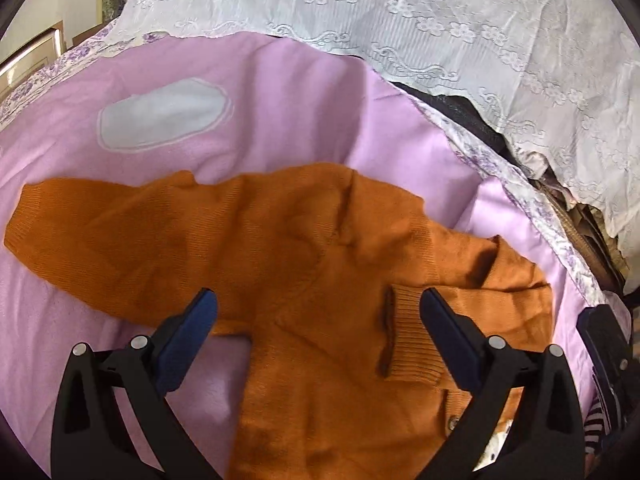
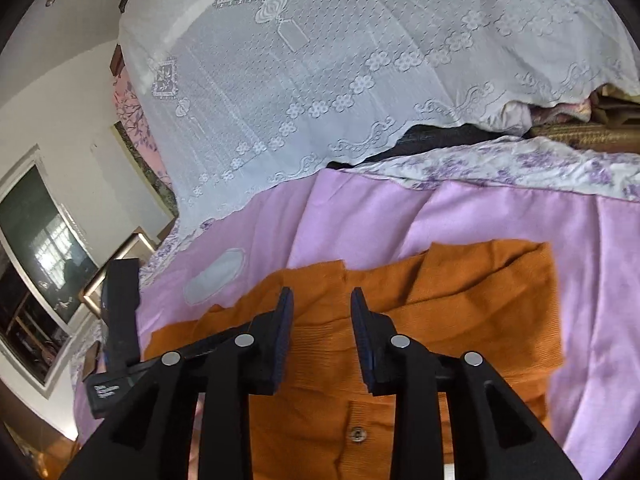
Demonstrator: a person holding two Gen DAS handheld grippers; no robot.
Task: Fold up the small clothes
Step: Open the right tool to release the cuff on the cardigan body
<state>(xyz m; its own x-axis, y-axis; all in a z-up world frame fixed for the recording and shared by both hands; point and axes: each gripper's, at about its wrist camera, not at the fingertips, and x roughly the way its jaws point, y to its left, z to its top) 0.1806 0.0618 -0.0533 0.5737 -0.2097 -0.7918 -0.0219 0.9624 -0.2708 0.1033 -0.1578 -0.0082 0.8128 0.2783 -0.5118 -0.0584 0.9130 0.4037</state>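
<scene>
Left tongs [image 1: 318, 318] hover spread wide over the orange cardigan [image 1: 280, 248], gripping nothing. Right tongs [image 2: 322, 316], parted and empty, hang above the cardigan too. It lies on a pink sheet [image 1: 280, 92], one sleeve cuff [image 1: 408, 336] folded across its front.

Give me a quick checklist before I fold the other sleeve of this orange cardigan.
1. One sleeve folded across the orange knitted cardigan, its ribbed cuff on the body: ok.
2. Other long sleeve spread on the pink sheet: ok.
3. Left gripper jaws open, empty: ok.
4. Right gripper jaws apart, empty: ok.
5. Body smooth: not ok, creased.
6. Buttons fastened: cannot tell.
</scene>
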